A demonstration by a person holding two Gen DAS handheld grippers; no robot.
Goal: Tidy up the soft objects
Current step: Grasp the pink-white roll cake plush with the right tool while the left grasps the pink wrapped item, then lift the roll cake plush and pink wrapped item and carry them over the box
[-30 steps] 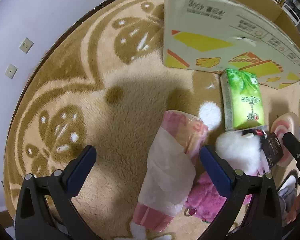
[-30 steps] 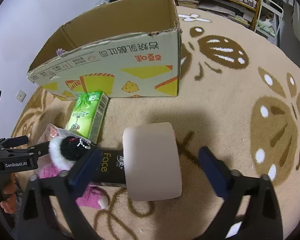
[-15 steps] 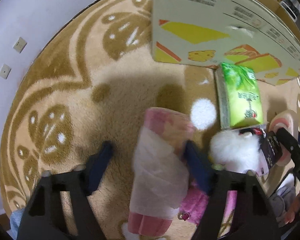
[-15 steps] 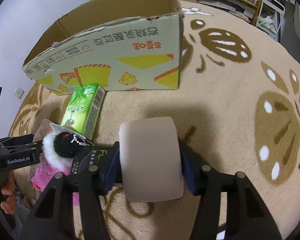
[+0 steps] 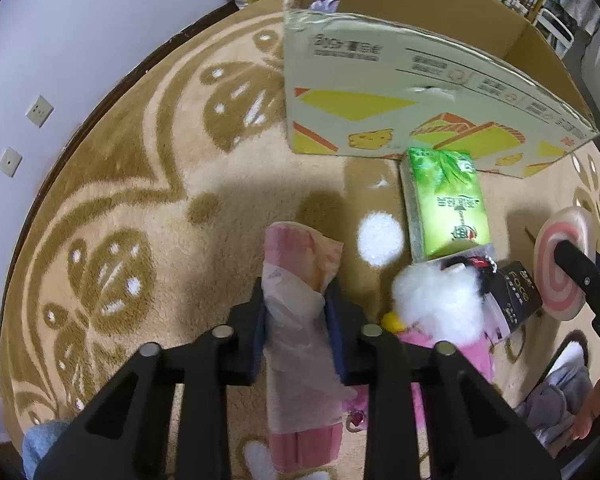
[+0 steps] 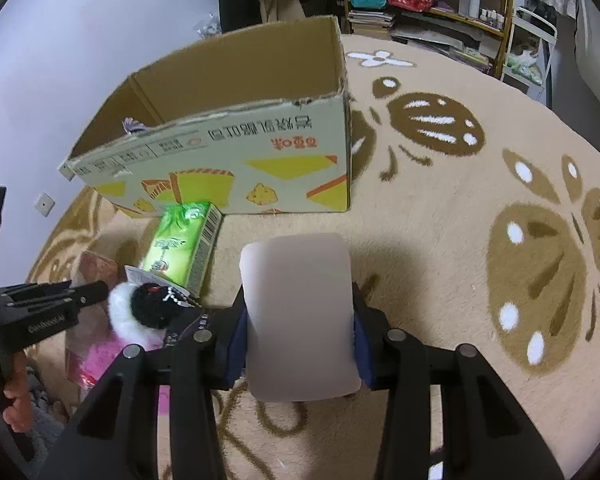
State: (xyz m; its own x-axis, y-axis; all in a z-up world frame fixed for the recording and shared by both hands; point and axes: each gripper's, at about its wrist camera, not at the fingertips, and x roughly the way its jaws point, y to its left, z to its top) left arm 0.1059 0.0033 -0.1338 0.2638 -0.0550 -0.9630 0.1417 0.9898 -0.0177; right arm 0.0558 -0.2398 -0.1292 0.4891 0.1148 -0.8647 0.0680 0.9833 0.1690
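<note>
Here both hands are at the grasping step. The left gripper [image 5: 296, 316] is pinched onto the pink tissue pack [image 5: 300, 344] lying on the rug [image 5: 140, 208]; the right gripper [image 6: 298, 340] has its jaws closing, pads already pressing the sides of the pale foam roll [image 6: 300, 320], also on the rug. Next, I judge, comes a lift and a carry to the open cardboard box [image 6: 260, 160] just ahead, which means rising above its torn front rim before letting go. The green tissue box [image 5: 444, 200] rests against the carton's front wall, and a white fluffy toy [image 5: 440, 300] lies just beside the pink pack, so the left lift should go straight up. What already sits inside the carton is mostly hidden, perhaps something lilac. Open rug spreads to the right
</note>
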